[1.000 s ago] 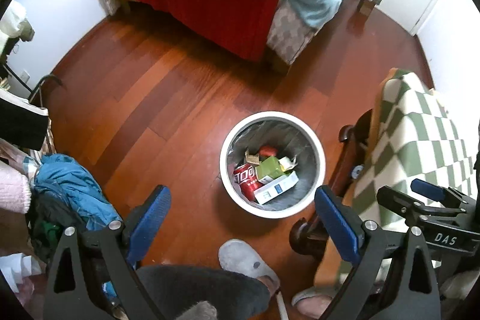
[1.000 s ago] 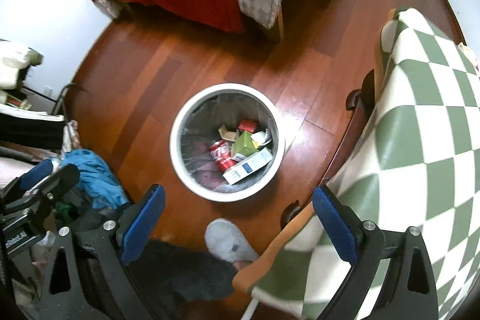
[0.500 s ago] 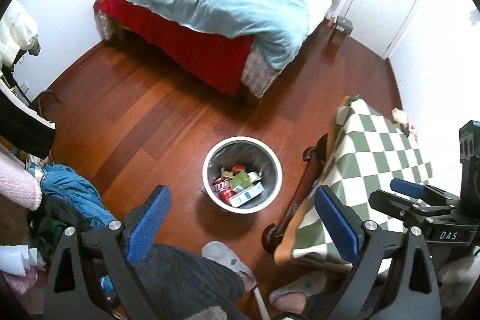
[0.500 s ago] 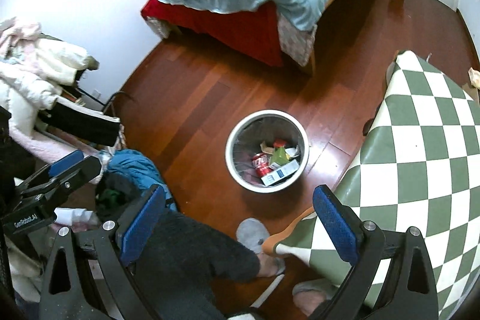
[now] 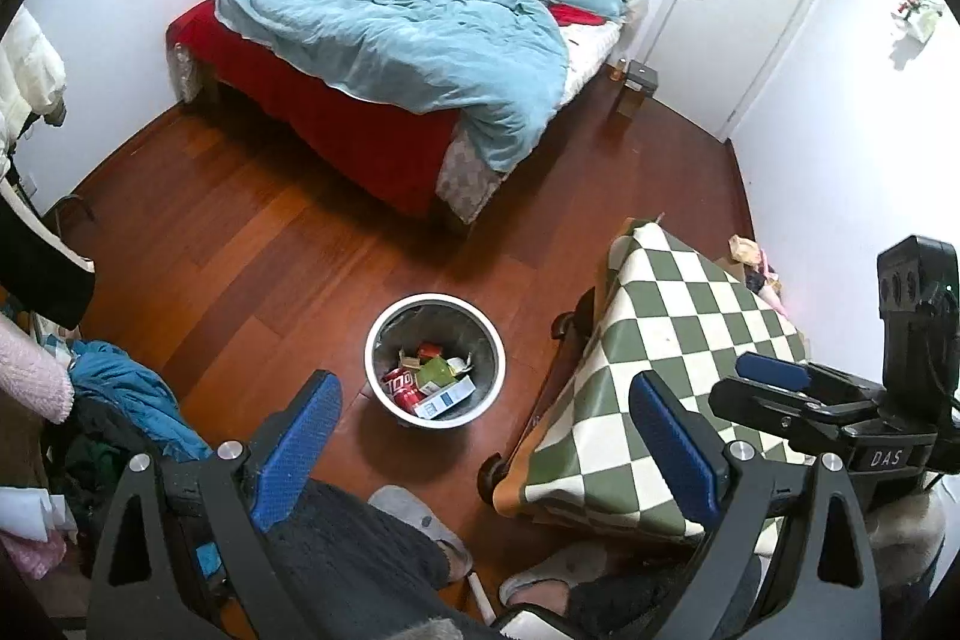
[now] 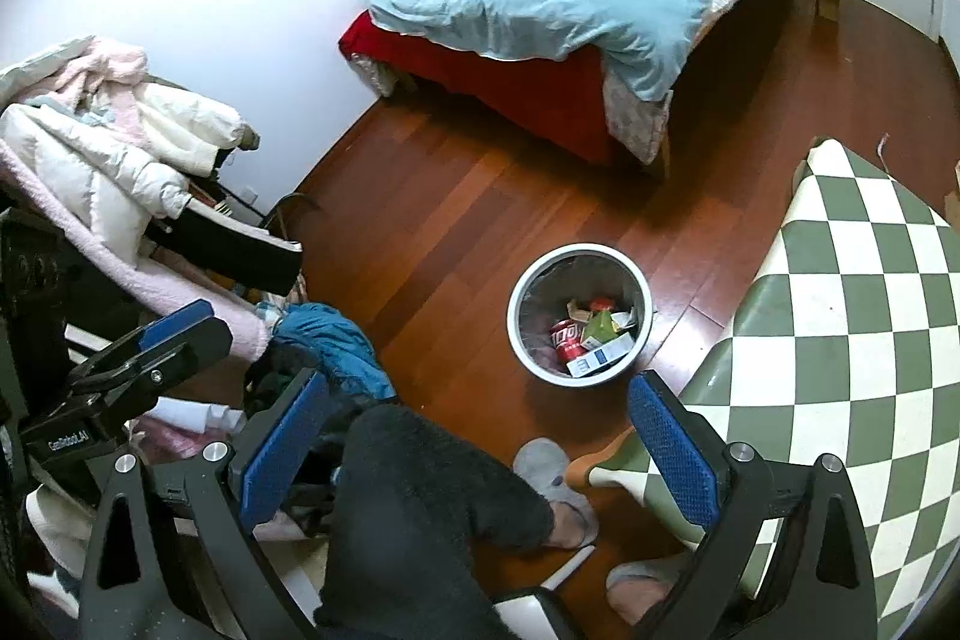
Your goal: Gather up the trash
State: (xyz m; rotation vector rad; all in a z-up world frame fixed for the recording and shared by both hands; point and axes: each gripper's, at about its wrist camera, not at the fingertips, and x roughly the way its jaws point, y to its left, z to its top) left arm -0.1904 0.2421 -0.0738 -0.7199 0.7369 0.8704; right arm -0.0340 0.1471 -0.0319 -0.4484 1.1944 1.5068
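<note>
I have both units high above the floor (image 5: 252, 244), looking down. The left hand-held gripper (image 5: 486, 430) is released, its 2 blue pads spread wide with nothing between them, and the right hand-held gripper (image 6: 474, 430) is likewise released and empty. The trash bin (image 5: 379, 334) stands on the wooden floor between the bed (image 5: 336, 100) and the checkered surface (image 5: 678, 328), well below both units. Inside it I see a red can (image 5: 401, 383), a green carton (image 5: 437, 371) and a white and blue box (image 5: 445, 397) lying together. A grey slipper (image 6: 549, 472) shows near the bin, and a heap of clothes (image 6: 114, 142) sits off to my left
</note>
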